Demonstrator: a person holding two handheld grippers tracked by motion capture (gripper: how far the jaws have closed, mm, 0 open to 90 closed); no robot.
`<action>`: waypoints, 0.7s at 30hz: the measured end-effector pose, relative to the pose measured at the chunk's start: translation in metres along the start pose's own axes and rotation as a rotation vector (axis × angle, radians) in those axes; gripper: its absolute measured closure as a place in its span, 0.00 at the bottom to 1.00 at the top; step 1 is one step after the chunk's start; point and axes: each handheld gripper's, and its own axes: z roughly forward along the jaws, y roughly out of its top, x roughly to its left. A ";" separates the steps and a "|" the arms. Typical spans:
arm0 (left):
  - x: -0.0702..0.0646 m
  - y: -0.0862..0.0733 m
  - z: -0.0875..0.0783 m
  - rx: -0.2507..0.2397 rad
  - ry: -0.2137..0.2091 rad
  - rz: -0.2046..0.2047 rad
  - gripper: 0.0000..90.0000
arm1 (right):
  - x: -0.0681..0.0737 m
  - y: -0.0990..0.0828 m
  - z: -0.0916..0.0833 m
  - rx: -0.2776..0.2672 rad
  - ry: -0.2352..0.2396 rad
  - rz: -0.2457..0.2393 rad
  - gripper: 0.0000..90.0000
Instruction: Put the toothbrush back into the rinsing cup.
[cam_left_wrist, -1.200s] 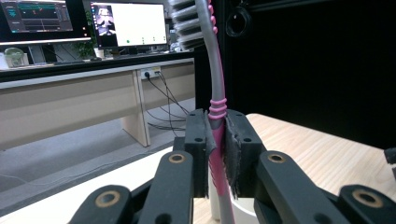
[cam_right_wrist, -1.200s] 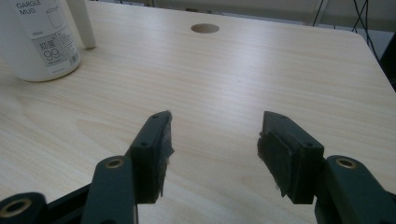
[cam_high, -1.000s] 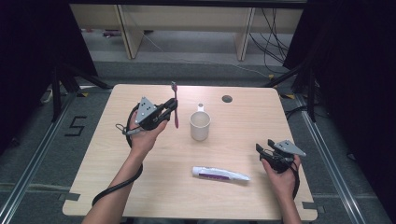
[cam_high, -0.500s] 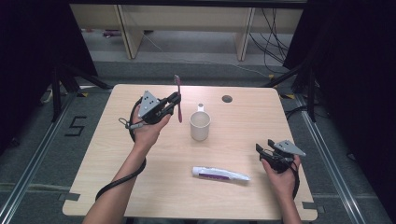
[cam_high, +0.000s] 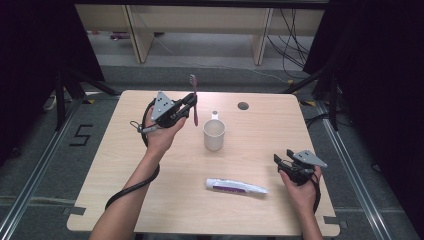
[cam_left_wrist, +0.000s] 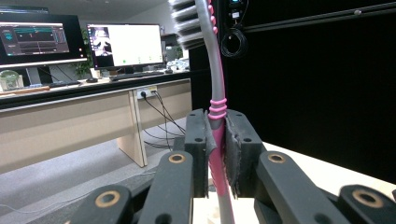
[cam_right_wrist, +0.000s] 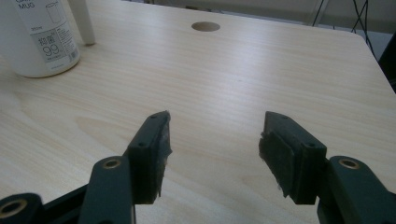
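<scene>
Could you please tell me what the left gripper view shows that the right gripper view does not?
Left gripper view: the left claw shut on the pink-and-grey plastic toothbrush, held upright with its white bristles on top; behind it, lit computer monitors on a long desk.

Right gripper view: the right claw open over bare wood, the round hole in the tabletop and the white labelled mug.

Shared: the light wooden table, in the left gripper view a pale strip at lower right.

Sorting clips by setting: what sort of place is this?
Probably a lab or recording studio, not a home: black curtains flank the wooden table, desks with lit monitors stand behind, and cables trail across the floor.
</scene>
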 end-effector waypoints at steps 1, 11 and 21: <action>0.000 0.000 0.001 0.002 0.002 -0.001 0.89 | 0.000 0.000 0.000 0.000 0.000 0.001 0.48; 0.000 0.002 0.010 0.002 0.003 -0.004 0.89 | 0.000 0.000 0.000 -0.001 0.002 0.000 0.48; 0.001 0.007 0.021 -0.006 0.003 -0.002 0.89 | 0.000 0.000 0.000 0.002 0.000 -0.001 0.48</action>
